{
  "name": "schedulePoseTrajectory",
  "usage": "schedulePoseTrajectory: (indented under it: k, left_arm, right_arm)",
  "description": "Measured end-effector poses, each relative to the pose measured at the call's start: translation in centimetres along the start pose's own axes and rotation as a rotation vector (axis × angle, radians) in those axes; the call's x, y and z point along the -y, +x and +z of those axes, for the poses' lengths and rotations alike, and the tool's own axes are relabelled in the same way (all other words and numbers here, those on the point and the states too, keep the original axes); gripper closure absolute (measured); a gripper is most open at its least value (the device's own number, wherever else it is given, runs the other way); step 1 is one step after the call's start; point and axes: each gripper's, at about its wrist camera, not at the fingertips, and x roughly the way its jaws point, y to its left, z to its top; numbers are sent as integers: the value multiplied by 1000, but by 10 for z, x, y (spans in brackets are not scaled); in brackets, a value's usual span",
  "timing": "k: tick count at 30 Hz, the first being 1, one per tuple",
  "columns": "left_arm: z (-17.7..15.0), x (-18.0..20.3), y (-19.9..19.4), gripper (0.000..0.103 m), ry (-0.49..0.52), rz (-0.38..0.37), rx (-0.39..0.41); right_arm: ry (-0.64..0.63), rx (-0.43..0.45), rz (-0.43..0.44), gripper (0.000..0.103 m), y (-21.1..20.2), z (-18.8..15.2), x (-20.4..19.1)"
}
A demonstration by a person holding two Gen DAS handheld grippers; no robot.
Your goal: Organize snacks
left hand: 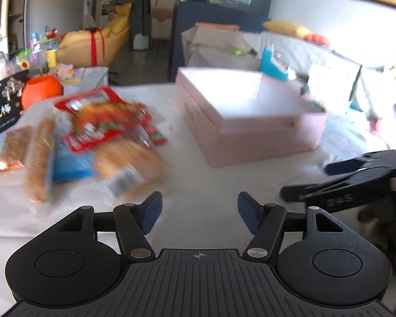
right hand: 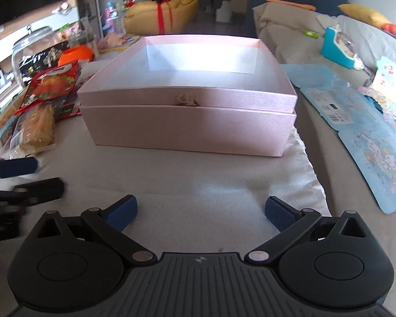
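On the white cloth-covered table (left hand: 211, 185) the snack packets (left hand: 97, 142) lie ahead-left of my left gripper (left hand: 199, 212), nearer than my right gripper (right hand: 200, 215); both are spread, empty.

Yellow sofa (left hand: 92, 45) with red ribbon, glass jar (right hand: 31, 45), blue cartoon cards (right hand: 377, 155) beside grey couch (left hand: 316, 52).
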Motion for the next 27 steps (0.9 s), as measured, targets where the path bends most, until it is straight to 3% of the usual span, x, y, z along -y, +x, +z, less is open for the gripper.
schedulePoseTrajectory:
  k: [3,5,9,12,17,20,21,24,27]
  left_arm:
    - [12,-24,-27,34,-55,15,68]
    - [21,-44,-38,34,-97,63,111]
    - [29,-89,-48,35,-202,182,145]
    - [33,-126,-45,35,-279,206,147]
    - [53,-194,-6,35,-354,327,63]
    - [59,-221,25,35,-352,389,-4]
    - [57,-226,35,36,-348,392,-27]
    - [51,-230,45,60,-321,365,-48]
    - [40,-217,33,61,-305,292,-36]
  right_arm:
    - [-49,-38,119,2,3,14,-5]
    - [-20,-4,187,5,2,26,-9]
    - [-6,40,206,4,12,56,-27]
    - [-17,24,215,4,31,73,-42]
    - [-58,-19,212,4,54,83,-71]
    - [-77,-10,228,5,47,78,-84]
    - [-92,1,226,5,40,76,-86]
    - [-163,44,208,5,21,69,-95]
    - [-213,73,209,5,5,65,-101]
